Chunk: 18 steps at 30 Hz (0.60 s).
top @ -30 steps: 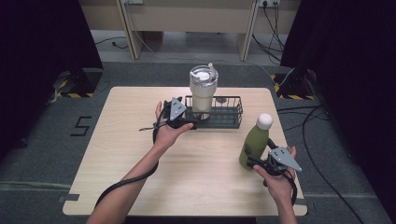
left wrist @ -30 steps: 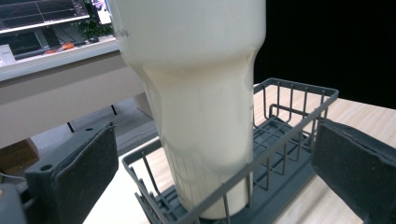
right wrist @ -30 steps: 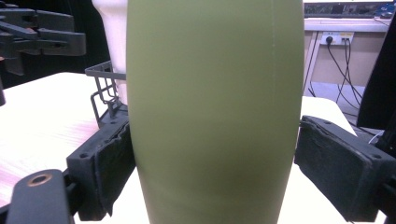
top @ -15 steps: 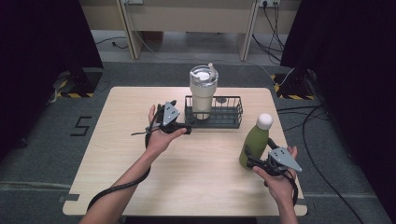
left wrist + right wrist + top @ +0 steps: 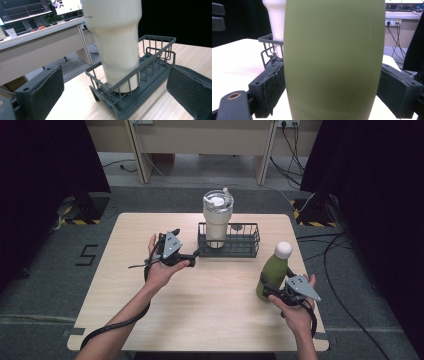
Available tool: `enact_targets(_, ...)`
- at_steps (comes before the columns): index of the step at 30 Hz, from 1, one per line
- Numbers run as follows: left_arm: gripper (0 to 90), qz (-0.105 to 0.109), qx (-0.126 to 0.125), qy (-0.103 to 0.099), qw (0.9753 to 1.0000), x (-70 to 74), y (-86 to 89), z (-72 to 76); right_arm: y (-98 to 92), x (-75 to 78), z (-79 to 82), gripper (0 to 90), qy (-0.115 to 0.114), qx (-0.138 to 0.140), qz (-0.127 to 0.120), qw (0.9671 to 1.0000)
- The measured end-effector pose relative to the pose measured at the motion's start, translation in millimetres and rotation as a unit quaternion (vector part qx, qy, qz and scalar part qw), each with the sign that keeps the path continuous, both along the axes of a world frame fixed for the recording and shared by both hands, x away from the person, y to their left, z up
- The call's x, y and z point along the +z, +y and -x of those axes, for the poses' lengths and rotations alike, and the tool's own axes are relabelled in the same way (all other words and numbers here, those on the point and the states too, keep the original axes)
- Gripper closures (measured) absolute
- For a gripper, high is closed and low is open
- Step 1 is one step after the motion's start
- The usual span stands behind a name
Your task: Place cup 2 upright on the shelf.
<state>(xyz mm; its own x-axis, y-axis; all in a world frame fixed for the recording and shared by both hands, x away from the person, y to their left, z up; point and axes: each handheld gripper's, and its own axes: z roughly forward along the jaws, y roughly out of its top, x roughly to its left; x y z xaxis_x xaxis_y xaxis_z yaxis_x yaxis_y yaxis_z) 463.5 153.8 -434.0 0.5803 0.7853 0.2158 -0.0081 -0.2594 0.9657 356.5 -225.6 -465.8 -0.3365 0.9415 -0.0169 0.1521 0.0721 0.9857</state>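
Note:
A cream tumbler [image 5: 217, 217] with a lid stands upright in the left end of a dark wire basket [image 5: 245, 242] at the back middle of the table. My left gripper [image 5: 192, 254] is just left of the basket, open and holding nothing. In the left gripper view its pads [image 5: 47, 90] stand wide apart, with the tumbler [image 5: 117, 42] and basket [image 5: 150, 62] ahead. A green bottle [image 5: 272, 272] with a white cap stands upright at the right front. My right gripper [image 5: 272, 292] is shut on its lower body. The bottle [image 5: 334, 60] sits between both pads [image 5: 273, 87].
The light wooden table [image 5: 215, 310] has bare room in its middle and left. Behind the table stands a desk [image 5: 200, 140], with cables on the floor at the right. Dark curtains flank both sides. The left gripper's cable trails over the front left edge.
My left gripper has drawn back to the left from the tumbler and basket, toward the person. The right gripper and the green bottle have stayed put.

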Motion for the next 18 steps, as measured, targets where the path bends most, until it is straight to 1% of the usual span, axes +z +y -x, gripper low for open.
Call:
enact_targets(1,0.5,0.003,0.003,-0.001,1.0,0.5,5.1,1.8,-0.6,-1.8,0.3,14.8,0.005,-0.002,-0.001,1.0)
enact_targets(2,0.5,0.003,0.003,-0.001,1.0,0.5,5.1,1.8,-0.6,-1.8,0.3,14.8,0.005,-0.002,-0.001,1.0)
enact_targets(4,0.7,0.014,0.01,-0.002,0.9999,1.4,12.1,4.2,-2.2,-3.3,1.0,15.5,0.007,-0.004,-0.002,1.0)
enact_targets(8,0.7,0.02,0.014,-0.007,0.9997,2.7,27.1,12.6,-1.6,-2.6,1.8,17.4,0.006,-0.003,0.003,1.0)
enact_targets(9,0.8,0.02,0.014,-0.007,0.9997,2.7,27.1,12.6,-1.6,-2.6,1.8,17.4,0.006,-0.003,0.003,1.0)
enact_targets(10,0.7,0.028,0.018,-0.005,0.9994,1.2,34.3,16.9,-1.4,-3.0,1.7,18.2,0.008,-0.001,0.002,1.0)
enact_targets(12,0.8,0.036,0.018,0.001,0.9992,-1.7,41.1,20.2,-1.0,-3.2,1.3,18.9,0.008,-0.002,0.001,1.0)
enact_targets(15,1.2,0.033,0.024,0.003,0.9992,-5.3,48.9,24.3,-0.1,-3.2,0.3,19.5,0.005,-0.002,0.004,1.0)
enact_targets(16,1.3,0.034,0.026,0.003,0.9991,-6.4,51.3,25.9,1.1,-3.2,-0.2,19.4,0.008,-0.003,0.004,1.0)
enact_targets(18,1.3,0.033,0.031,0.002,0.999,-9.6,60.2,32.8,1.4,-3.1,-0.5,19.3,0.007,-0.004,0.004,1.0)
